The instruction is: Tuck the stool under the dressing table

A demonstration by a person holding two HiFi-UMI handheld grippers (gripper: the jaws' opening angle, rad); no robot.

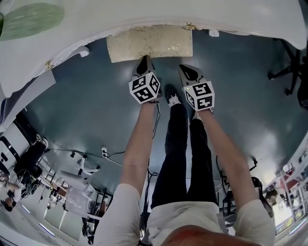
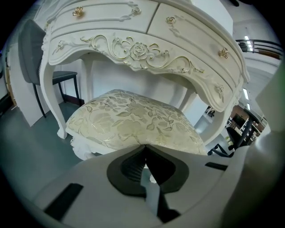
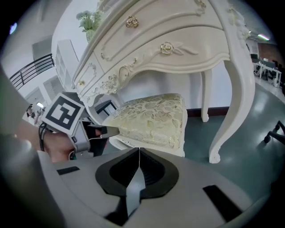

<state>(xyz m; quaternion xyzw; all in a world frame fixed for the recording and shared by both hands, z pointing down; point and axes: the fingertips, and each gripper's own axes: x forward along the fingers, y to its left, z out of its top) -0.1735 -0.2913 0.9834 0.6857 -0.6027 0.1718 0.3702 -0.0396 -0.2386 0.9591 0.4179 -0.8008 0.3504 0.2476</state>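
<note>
Left gripper (image 1: 143, 62) — jaws together, empty — touches the stool (image 1: 149, 43) ahead, partly under the dressing table (image 1: 159, 13); right gripper (image 1: 186, 70), also closed and empty, sits just short.

Black office-chair base (image 1: 288, 72) is seen upper rt of head view, cable (image 1: 62, 149) w/ white plug (image 1: 103, 153) is laid across teal floor (image 1: 86, 110) lower left, dark chair (image 2: 32, 55) is seen upper left in left gripper view.
</note>
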